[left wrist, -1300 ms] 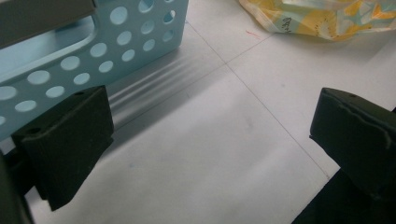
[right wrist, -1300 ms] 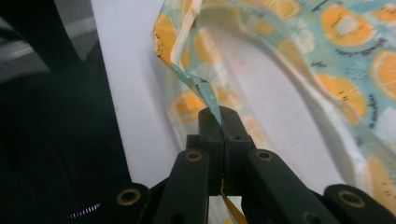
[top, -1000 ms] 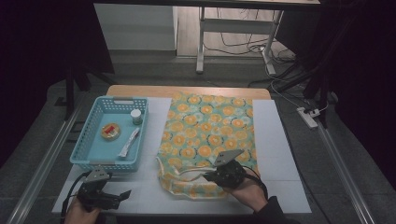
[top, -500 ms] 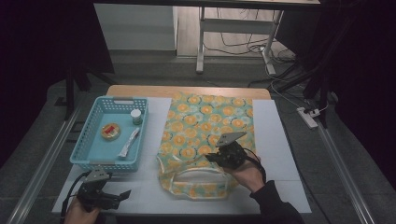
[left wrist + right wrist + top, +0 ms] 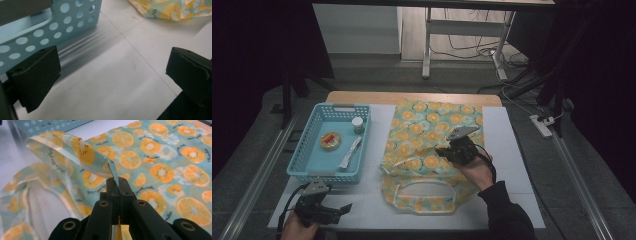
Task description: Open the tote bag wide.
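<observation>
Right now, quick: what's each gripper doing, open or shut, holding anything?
Left gripper: open, nothing between its jaws, low over the white table cover.
Right gripper: shut on the fruit-print bag's handle strap.

Orange-fruit-print bag (image 5: pixel 432 135), light-blue basket (image 5: pixel 302 162)

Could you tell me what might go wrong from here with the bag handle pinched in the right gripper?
The right gripper holds only a thin edge of the handle, so the slick strip may slip out as it is lifted. The bag lies free on the table, so pulling could drag it toward the basket. The left gripper rests open away from the bag, so nothing steadies it.
</observation>
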### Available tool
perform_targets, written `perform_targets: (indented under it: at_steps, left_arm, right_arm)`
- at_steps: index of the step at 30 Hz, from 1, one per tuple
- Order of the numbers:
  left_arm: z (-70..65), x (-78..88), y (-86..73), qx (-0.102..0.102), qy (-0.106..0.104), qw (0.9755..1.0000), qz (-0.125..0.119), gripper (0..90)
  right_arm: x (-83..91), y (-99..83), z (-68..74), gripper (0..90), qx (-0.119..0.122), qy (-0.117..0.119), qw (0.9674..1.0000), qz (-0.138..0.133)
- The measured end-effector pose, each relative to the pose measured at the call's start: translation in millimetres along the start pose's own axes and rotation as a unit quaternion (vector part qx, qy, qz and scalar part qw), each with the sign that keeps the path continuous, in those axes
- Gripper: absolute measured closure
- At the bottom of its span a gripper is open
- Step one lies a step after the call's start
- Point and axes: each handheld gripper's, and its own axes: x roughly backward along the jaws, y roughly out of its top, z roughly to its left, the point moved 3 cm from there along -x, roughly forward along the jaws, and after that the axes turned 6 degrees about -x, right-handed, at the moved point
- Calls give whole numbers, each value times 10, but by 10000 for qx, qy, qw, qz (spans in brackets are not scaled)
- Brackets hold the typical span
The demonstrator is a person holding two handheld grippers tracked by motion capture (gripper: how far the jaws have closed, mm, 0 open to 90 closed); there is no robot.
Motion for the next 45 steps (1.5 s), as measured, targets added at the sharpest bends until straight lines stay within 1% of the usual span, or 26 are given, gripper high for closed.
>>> perform_targets:
  at_steps: [4,9,12,15,16,17,19,20,21,26,27,28,29,30,31,32,38,41,43,44,45]
  left_arm:
    - [0,0,0,1,-1,10000,-4,0]
    - [1,1,-1,1,-6,10000,-7,0]
    - [2,2,-1,3,-7,10000,-9,0]
    - [2,1,-1,4,-10,10000,-8,0]
    - [2,0,-1,7,-6,10000,-9,0]
    - [2,-1,0,6,-6,10000,-7,0]
    - [3,-2,0,9,-7,10000,-3,0]
    - [4,-3,0,10,-6,10000,0,1]
    - [4,-3,0,11,-6,10000,1,1]
    - [4,-4,0,9,-8,10000,14,1]
    - [4,-5,1,9,-9,10000,15,1]
    - [4,-5,0,10,-9,10000,18,1]
    - [4,-5,1,10,-10,10000,19,1]
    - [4,-5,1,9,-11,10000,19,1]
    - [5,-6,1,6,-11,10000,21,1]
    - [4,-6,1,7,-12,10000,20,1]
    - [1,-7,2,-2,-7,10000,19,1]
    - [0,-7,2,-11,-10,10000,23,2]
    - [-1,-6,2,-20,-10,10000,31,2]
    - [-1,-6,2,-24,-9,10000,28,2]
    - [-2,-5,2,-23,-10,10000,25,2]
  right_arm:
    - [-49,59,-97,895,-74,-43,9999,-82]
    - [-107,140,-250,896,-157,-191,9996,-147]
    - [-148,171,-346,896,-161,-297,9993,-140]
    - [-207,186,-442,895,-215,-356,9990,-133]
    - [-250,189,-504,896,-241,-393,9989,-114]
    - [-250,189,-504,896,-241,-393,9989,-114]
    - [-291,193,-557,896,-240,-446,9987,-84]
    - [-329,195,-609,896,-253,-479,9985,-55]
    - [-329,195,-609,896,-253,-479,9985,-55]
    - [-403,198,-731,896,-294,-602,9978,-22]
    - [-419,193,-758,895,-319,-618,9976,-17]
    - [-457,171,-816,895,-403,-654,9970,38]
    - [-457,171,-816,895,-403,-654,9970,38]
    - [-482,154,-845,895,-445,-666,9968,72]
    - [-539,113,-901,894,-503,-692,9962,155]
    - [-539,113,-901,894,-503,-692,9962,155]
    - [-715,-24,-999,894,-622,-682,9948,421]
    - [-779,-85,-1020,891,-615,-691,9940,576]
    - [-803,-112,-1032,871,-639,-675,9939,597]
    - [-808,-118,-1039,843,-677,-668,9937,596]
    - [-804,-121,-1045,809,-693,-711,9932,601]
